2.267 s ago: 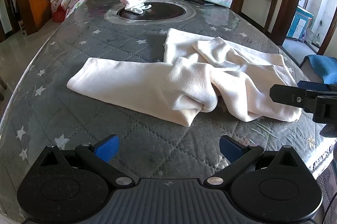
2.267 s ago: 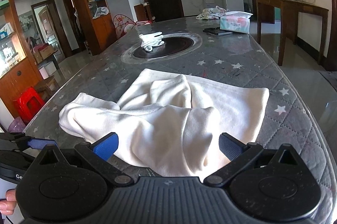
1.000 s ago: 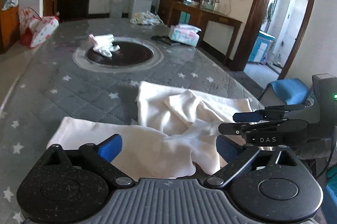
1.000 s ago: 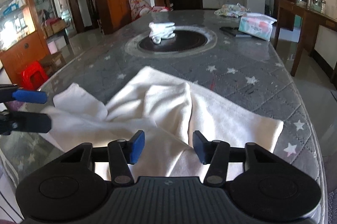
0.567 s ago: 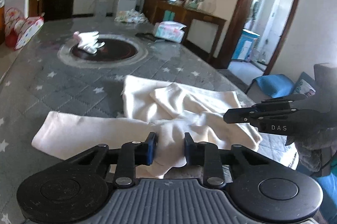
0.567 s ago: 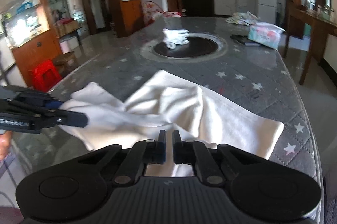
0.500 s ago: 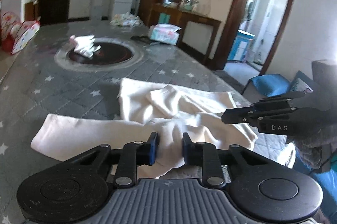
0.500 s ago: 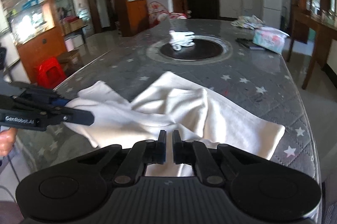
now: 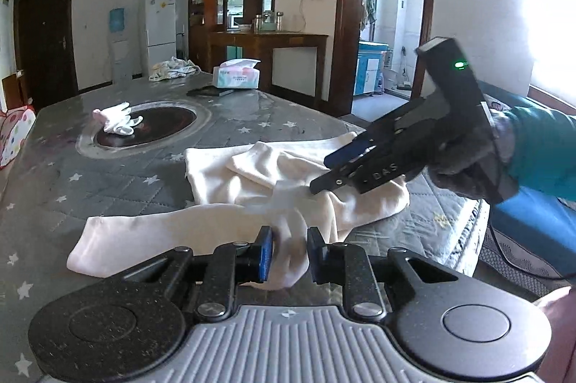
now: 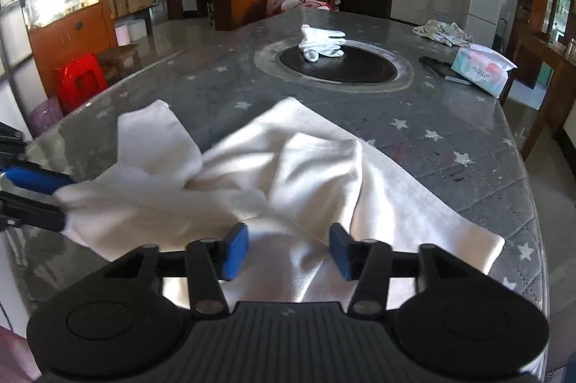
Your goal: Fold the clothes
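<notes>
Left gripper [image 9: 289,251]: clenched on garment [image 9: 252,188] fold. Right gripper [image 10: 288,248]: released over cloth; only left view shows its holder's hand [image 9: 464,156].

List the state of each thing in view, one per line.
Left gripper: shut on the garment.
Right gripper: open, above the garment.
Garment: crumpled, unfolded, on the table.
Gloves: bunched on the dark disc.
Tissue box: open, tissue sticking out.
</notes>
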### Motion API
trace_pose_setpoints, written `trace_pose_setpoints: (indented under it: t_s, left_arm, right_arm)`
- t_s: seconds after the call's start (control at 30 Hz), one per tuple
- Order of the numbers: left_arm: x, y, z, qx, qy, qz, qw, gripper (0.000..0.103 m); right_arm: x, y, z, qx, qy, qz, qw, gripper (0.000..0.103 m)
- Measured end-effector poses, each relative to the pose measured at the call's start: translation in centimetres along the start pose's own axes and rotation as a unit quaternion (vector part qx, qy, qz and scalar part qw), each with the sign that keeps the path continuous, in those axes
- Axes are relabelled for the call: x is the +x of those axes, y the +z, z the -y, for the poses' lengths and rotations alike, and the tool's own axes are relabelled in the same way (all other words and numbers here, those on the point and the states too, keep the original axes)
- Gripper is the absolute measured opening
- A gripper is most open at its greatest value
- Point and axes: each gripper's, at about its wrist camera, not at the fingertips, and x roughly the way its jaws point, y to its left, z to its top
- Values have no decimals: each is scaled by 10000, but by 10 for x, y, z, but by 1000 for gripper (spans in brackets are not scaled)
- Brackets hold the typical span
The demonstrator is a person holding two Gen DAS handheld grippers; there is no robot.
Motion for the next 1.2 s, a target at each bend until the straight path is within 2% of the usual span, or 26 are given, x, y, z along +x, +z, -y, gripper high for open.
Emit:
trace_pose_setpoints:
  t_s: [0.13, 0.2, 0.23, 0.27, 0.3, 0.33, 0.4, 0.53, 0.6, 0.67, 0.77, 0.83, 0.93, 1.03, 1.1, 1.13, 1.2]
  left_arm:
    - [1, -4, 1, 60, -30, -74, 10000, 20]
    - [2, -3, 1, 28, -32, -63, 10000, 22]
    - [2, -1, 1, -9, -22, -33, 10000, 27]
    - [2, 1, 0, -66, -27, -9, 10000, 37]
    - [2, 3, -1, -143, -22, 10, 9999, 43]
    - [3, 5, -2, -227, -2, 13, 9997, 55]
    - [7, 7, -4, -344, 32, -3, 9994, 60]
    - [18, 6, -8, -465, 17, -141, 9988, 58]
    - [23, 3, -6, -416, 10, -226, 9989, 48]
    - [28, 0, -4, -352, 17, -301, 9989, 26]
    - [25, -4, -3, -346, -26, -265, 9990, 12]
    - [20, -5, -3, -351, -86, -188, 9992, 8]
    - [7, -7, -1, -288, -280, -53, 9992, 7]
    - [0, -7, 2, -170, -194, 19, 9997, 7]
    - [1, -3, -2, -281, -75, 26, 9996, 10]
    - [2, -1, -5, -372, -18, 14, 9993, 13]
    - [6, 2, -10, -549, 97, -5, 9984, 29]
  right_arm:
    - [2, -3, -1, -124, 50, -134, 9998, 48]
    - [1, -4, -2, -177, 66, -187, 9996, 38]
    - [1, -5, -2, -178, 79, -208, 9996, 25]
    - [0, -5, -3, -183, 92, -212, 9996, 15]
    - [-2, -5, -3, -196, 105, -205, 9995, 13]
    - [-4, -5, -4, -218, 120, -187, 9995, 10]
    - [-10, -5, -8, -276, 175, -116, 9994, 5]
    - [-33, -7, -19, -446, 320, 33, 9985, 4]
    - [-46, -10, -24, -561, 377, 58, 9977, 4]
    - [-58, -14, -31, -691, 434, 48, 9967, 3]
    - [-74, -23, -40, -878, 529, -4, 9947, 3]
    - [-84, -29, -46, -992, 598, -53, 9933, 3]
    - [-96, -40, -52, -1161, 768, -165, 9901, 3]
    - [-104, -44, -56, -1227, 779, -142, 9893, 3]
    - [-106, -42, -55, -1170, 715, -44, 9905, 4]
    - [-105, -39, -52, -1111, 648, 37, 9917, 7]
    - [-102, -32, -46, -982, 572, 127, 9934, 11]
